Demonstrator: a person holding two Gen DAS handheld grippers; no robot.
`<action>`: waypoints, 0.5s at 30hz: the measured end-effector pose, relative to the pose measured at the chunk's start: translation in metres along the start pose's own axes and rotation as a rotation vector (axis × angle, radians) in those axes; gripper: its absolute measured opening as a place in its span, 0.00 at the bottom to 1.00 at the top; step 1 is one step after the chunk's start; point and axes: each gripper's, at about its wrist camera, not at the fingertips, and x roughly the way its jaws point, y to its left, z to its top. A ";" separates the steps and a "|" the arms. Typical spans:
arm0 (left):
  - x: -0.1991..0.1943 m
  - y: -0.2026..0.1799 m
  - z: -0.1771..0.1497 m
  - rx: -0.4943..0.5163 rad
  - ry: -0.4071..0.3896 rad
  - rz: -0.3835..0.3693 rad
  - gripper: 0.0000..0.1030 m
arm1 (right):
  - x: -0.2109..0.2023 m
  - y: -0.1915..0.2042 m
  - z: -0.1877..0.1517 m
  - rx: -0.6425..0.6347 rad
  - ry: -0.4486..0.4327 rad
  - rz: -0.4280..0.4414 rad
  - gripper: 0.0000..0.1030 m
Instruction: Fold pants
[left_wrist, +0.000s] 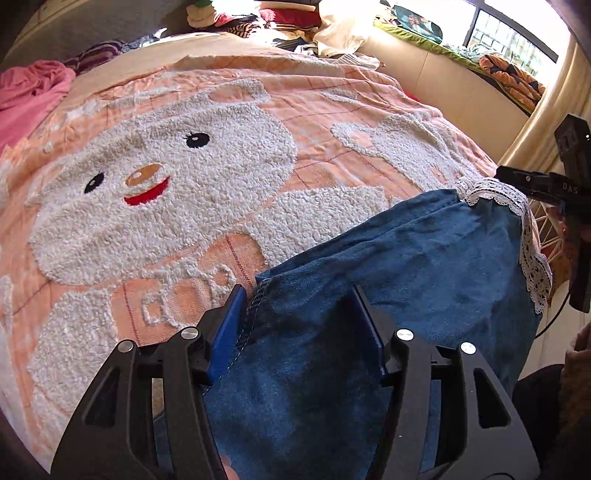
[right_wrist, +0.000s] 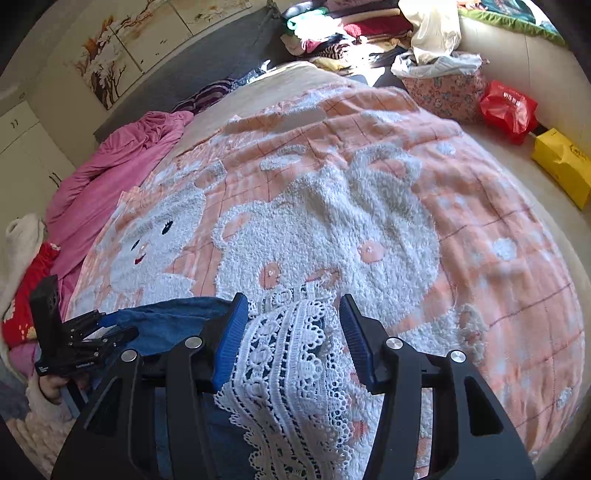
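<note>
The blue denim pants (left_wrist: 388, 266) lie at the near edge of the bear blanket (left_wrist: 166, 206), and since the 2 grippers, left gripper (left_wrist: 299, 321) and right gripper (right_wrist: 291, 332), are spread around denim and lace trim (right_wrist: 291, 369) without pinching, the cloth may slip when lifted.

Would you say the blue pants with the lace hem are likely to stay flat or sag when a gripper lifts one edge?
The blue pants probably sag: the denim lies in soft wrinkles on the blanket. The lace hem looks flimsier still and may snag. The left gripper and right gripper are open.
</note>
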 end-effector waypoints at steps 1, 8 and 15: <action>0.000 0.000 0.000 -0.005 -0.004 -0.009 0.45 | 0.005 -0.003 -0.003 -0.003 0.020 0.002 0.48; -0.018 0.005 -0.001 -0.057 -0.079 -0.064 0.04 | -0.011 0.010 -0.016 -0.147 -0.005 0.065 0.16; -0.014 0.009 0.007 -0.066 -0.085 -0.015 0.04 | 0.013 0.008 -0.008 -0.135 0.022 -0.039 0.22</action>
